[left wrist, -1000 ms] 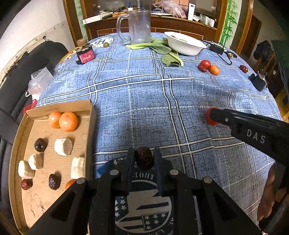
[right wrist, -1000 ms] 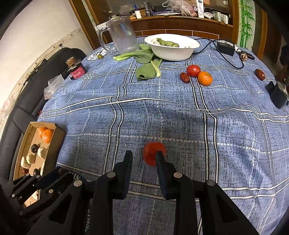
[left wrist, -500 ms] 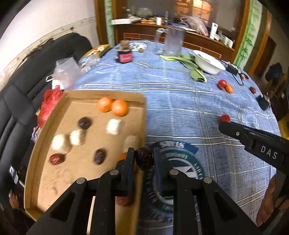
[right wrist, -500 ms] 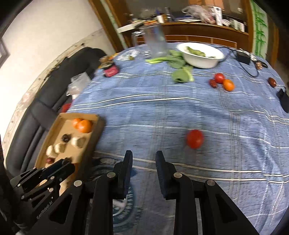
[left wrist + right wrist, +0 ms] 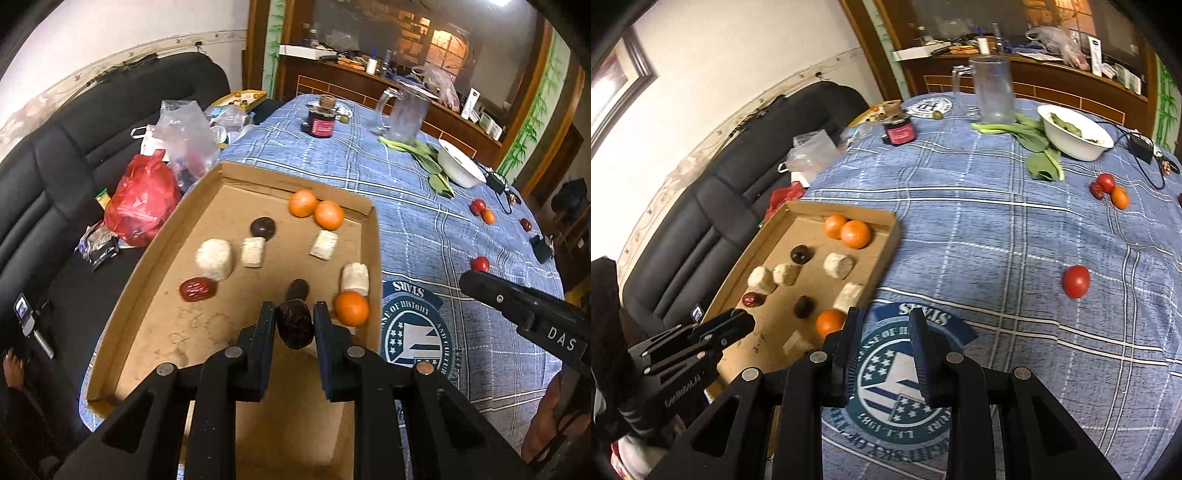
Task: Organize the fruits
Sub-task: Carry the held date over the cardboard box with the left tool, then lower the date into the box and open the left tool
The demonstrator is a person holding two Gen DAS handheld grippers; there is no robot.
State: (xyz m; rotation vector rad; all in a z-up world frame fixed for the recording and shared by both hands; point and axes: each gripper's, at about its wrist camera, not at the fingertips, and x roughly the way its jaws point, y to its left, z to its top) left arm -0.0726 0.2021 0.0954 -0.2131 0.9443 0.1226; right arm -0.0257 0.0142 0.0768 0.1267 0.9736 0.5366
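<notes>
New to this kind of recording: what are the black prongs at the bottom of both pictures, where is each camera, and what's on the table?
No robot here: a person holds a two-fingered claw in each hand, with a camera on each looking forward along its fingers. The left view shows the left claw shut on a dark dried date over a cardboard tray holding oranges, pale chunks and more dates. The right view shows the right claw, nearly closed and holding nothing, above the blue checked tablecloth. A red tomato lies loose on the cloth; farther back stand a white bowl and a glass pitcher.
</notes>
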